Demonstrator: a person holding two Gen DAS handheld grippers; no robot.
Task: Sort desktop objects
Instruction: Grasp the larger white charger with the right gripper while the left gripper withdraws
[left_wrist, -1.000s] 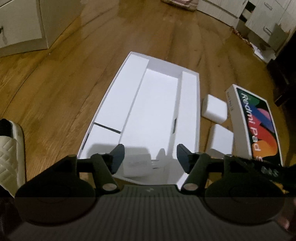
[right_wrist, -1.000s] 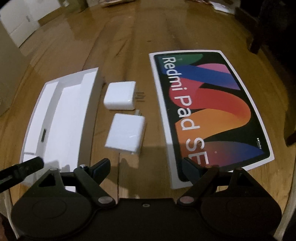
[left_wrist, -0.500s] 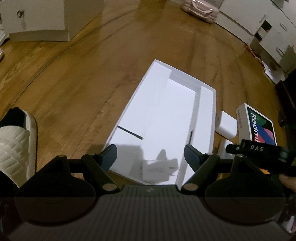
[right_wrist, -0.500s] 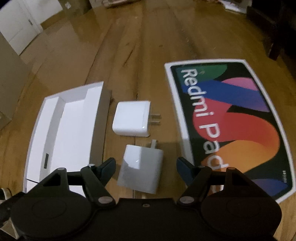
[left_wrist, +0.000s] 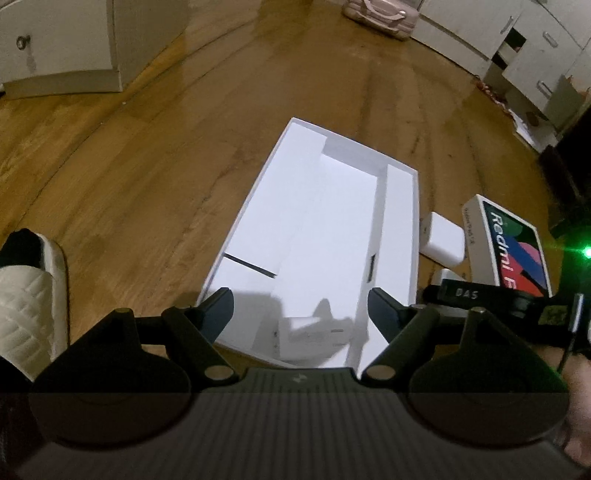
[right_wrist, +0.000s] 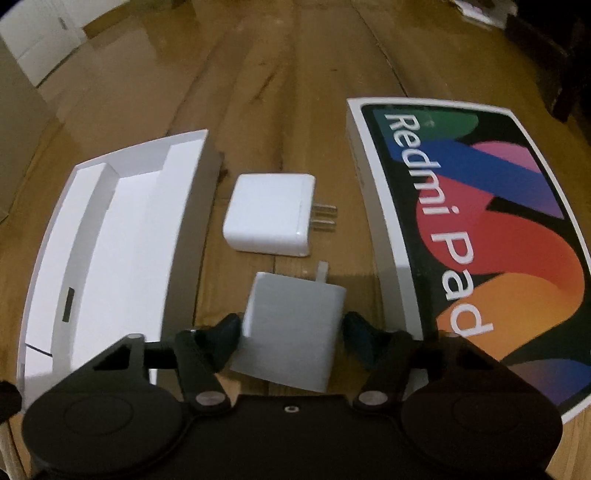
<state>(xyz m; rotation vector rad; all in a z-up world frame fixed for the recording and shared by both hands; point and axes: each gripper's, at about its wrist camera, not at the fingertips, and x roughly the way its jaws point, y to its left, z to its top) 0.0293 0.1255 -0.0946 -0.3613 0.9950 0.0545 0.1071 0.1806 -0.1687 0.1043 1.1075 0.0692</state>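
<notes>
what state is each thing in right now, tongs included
left tongs: open, above the near end of the white box tray
right tongs: open, straddling the near charger, not yet closed on it
near charger: flat on the floor, prongs pointing away
far charger: flat, prongs toward the Redmi Pad lid
charger in tray: lying inside
white box tray: open, uncovered
Redmi Pad lid: off the tray, print side up
</notes>
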